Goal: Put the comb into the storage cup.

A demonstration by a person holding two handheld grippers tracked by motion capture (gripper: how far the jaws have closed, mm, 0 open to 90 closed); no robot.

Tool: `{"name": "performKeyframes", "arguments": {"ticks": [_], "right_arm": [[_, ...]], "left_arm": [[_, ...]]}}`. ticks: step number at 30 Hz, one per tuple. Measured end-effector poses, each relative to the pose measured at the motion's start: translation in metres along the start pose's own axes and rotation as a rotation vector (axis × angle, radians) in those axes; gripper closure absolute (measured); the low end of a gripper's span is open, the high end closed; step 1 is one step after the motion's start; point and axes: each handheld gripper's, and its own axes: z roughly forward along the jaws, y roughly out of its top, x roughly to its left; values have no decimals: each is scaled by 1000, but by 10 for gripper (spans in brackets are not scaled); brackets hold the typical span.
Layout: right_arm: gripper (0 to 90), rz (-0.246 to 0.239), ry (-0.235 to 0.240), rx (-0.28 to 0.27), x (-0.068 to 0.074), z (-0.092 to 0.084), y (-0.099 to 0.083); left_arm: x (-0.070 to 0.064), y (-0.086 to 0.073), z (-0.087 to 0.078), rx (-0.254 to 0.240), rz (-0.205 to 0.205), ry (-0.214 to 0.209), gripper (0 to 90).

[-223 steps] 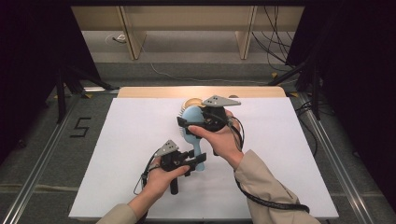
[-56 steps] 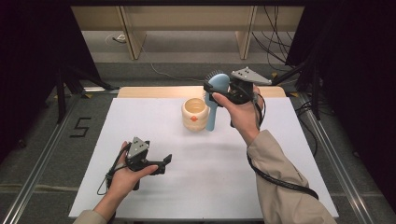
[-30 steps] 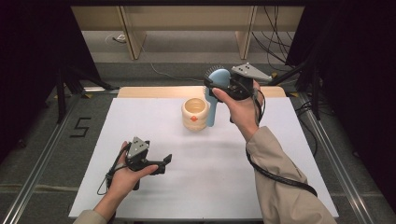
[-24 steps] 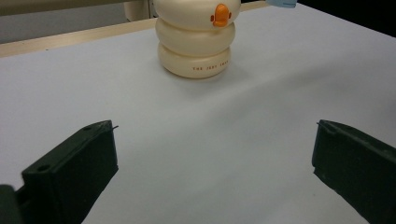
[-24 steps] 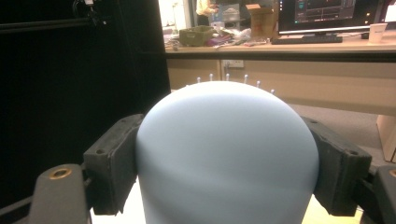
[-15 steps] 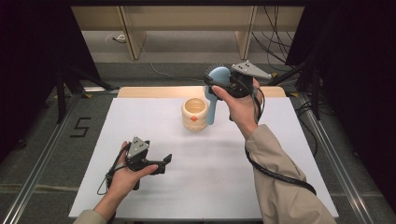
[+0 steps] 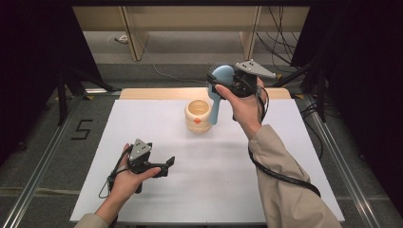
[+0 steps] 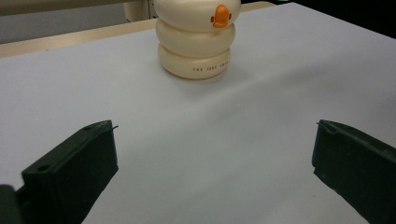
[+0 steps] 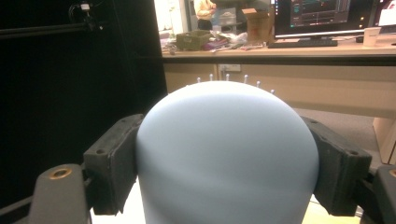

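A light blue hairbrush (image 7: pixel 221 73) hangs upright above the back of the white table (image 7: pixel 285 161), its handle (image 7: pixel 214 108) pointing down just right of a cream duck-faced cup (image 7: pixel 198 115). My right gripper (image 7: pixel 222 83) is shut on the brush's round head (image 9: pixel 229 154), with a jaw pressed on each side and the bristle tips peeking over the top. My left gripper (image 7: pixel 166 166) rests low over the table's front left, held in a hand. Its jaws stand wide open with nothing between them and point toward the cup (image 8: pixel 196 42).
A wooden strip (image 7: pixel 152 93) runs along the table's far edge. Metal rails flank the table, with a "5" marked on the floor (image 7: pixel 81 129) at the left. Black stands and cables (image 7: pixel 309 80) crowd the back right. Bare white tabletop lies between my left gripper and the cup.
Since the earliest frame, the right gripper has carried the brush from mid-table to the back right beside the cup, and the left gripper has drawn back to the front left. Over the last second nothing moved.
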Motion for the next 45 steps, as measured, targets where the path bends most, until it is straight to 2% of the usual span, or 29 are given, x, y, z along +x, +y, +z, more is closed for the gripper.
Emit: {"name": "performKeyframes", "arguments": {"ticks": [45], "right_arm": [[216,4,-14,-19,-1,9,4]], "left_arm": [[-1,0,1,2,0,1,0]]}}
